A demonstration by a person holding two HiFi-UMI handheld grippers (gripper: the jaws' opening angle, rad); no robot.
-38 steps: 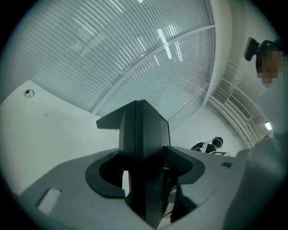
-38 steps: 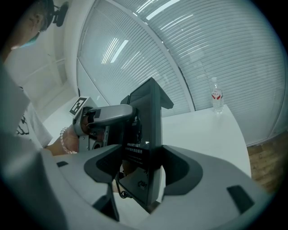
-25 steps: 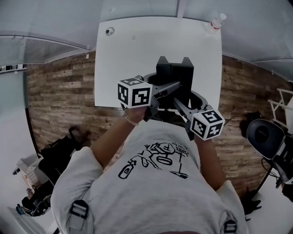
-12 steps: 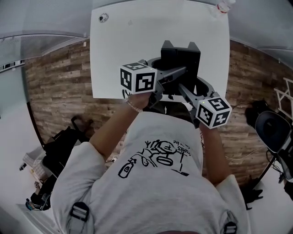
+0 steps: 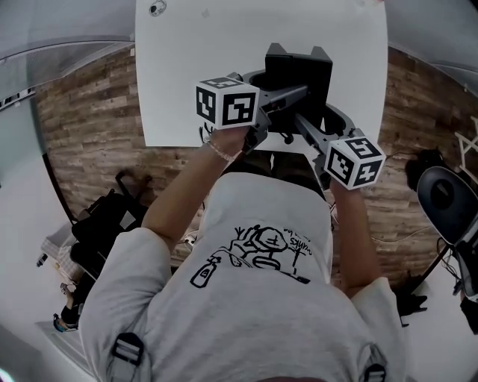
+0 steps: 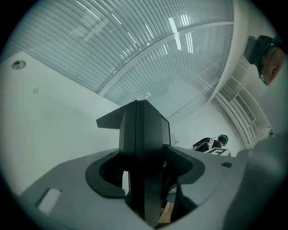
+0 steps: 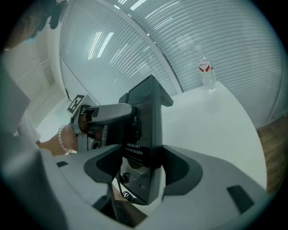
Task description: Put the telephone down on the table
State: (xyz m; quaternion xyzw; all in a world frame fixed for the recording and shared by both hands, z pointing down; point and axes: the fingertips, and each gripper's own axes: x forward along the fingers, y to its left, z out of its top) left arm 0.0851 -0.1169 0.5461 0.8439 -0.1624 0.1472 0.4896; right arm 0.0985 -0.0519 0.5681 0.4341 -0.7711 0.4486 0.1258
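Spotter: Lower now. The telephone and both grippers have sunk toward the table since a second back, and more white top shows around them. Your left gripper pinches the black body from one side and your right gripper from the other. Both sets of jaws are spread wide but pressed onto it.

Operator: Down yet?

Spotter: Judged not. You hold it upright in the air at the table's near edge, right of centre. Wood floor shows under its base in both gripper views. A coiled cord hangs beneath.

Operator: What goes wrong from here?

Spotter: If you set it here, part of the base may overhang and it could tip to the floor, so carry it further in first. The cord could catch the table's edge as you lower. If you release one side early, it swings on the other. The bottle at the far corner and the small round fitting are both well apart and no concern.
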